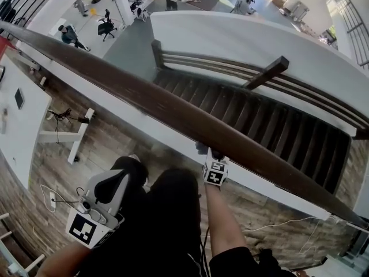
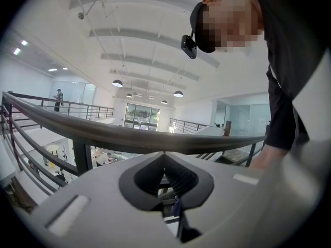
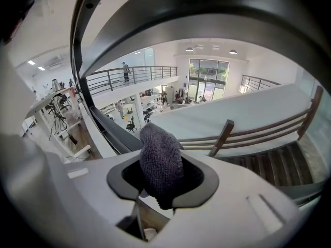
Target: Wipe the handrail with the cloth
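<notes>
Starting at the left, we find the left gripper [image 1: 114, 184] low beside our dark-clad legs [image 1: 167, 212], well short of the handrail [image 1: 173, 111]. In its own view its two jaws are pressed together with nothing between them, and the rail crosses above them. We count one handrail, a dark wooden bar running from upper left to lower right, with the stairs [image 1: 277, 120] below it on the far side. Further right, the right gripper [image 1: 214, 169] is raised to the rail's near edge. Its jaws pinch the one cloth [image 3: 159, 149], a dark grey knitted wad that pokes up past the fingertips. The rail arches close overhead there, but we cannot tell whether the cloth touches it. That makes two grippers and one cloth.
</notes>
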